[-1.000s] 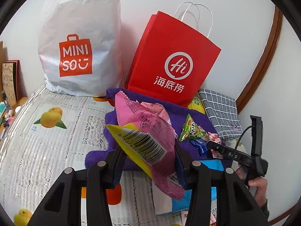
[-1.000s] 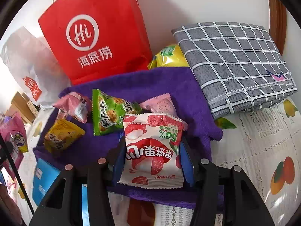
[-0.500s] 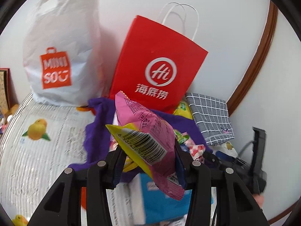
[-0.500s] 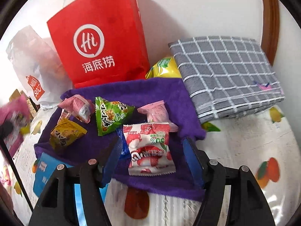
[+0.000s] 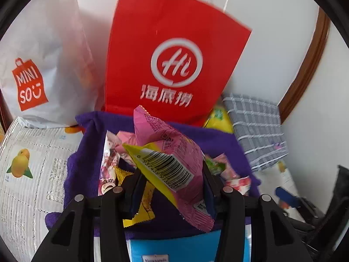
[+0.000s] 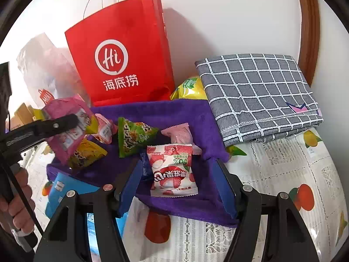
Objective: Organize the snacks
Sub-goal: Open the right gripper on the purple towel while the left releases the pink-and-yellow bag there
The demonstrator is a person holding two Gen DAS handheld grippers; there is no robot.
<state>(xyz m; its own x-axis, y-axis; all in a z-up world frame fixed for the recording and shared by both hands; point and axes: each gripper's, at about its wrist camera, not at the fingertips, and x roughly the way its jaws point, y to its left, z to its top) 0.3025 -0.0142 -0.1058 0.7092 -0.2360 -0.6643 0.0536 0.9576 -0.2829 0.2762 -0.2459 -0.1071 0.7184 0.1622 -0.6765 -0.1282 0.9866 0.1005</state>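
My left gripper point(image 5: 172, 172) is shut on a pink and yellow snack packet point(image 5: 165, 144), held up over the purple towel point(image 5: 87, 152). The right wrist view shows that packet point(image 6: 65, 135) hanging at the towel's left end. My right gripper point(image 6: 177, 163) is open just above the towel's point(image 6: 174, 113) near edge. A white and red lychee candy packet point(image 6: 170, 174) lies flat on the towel between its fingers, and the pads are clear of it. A green packet point(image 6: 133, 137), a small pink one point(image 6: 178, 133) and a yellow one point(image 6: 87, 155) also lie on the towel.
A red paper bag point(image 6: 122, 54) and a white plastic bag point(image 5: 43, 54) stand against the wall behind the towel. A folded grey checked cloth point(image 6: 257, 91) lies to the right, with a yellow-green packet point(image 6: 189, 87) beside it. A blue box point(image 6: 59, 187) lies at the towel's near left corner.
My right gripper opened and let go of the lychee packet, which now rests on the towel, then drew back a little. My left gripper carried its packet rightward over the towel.
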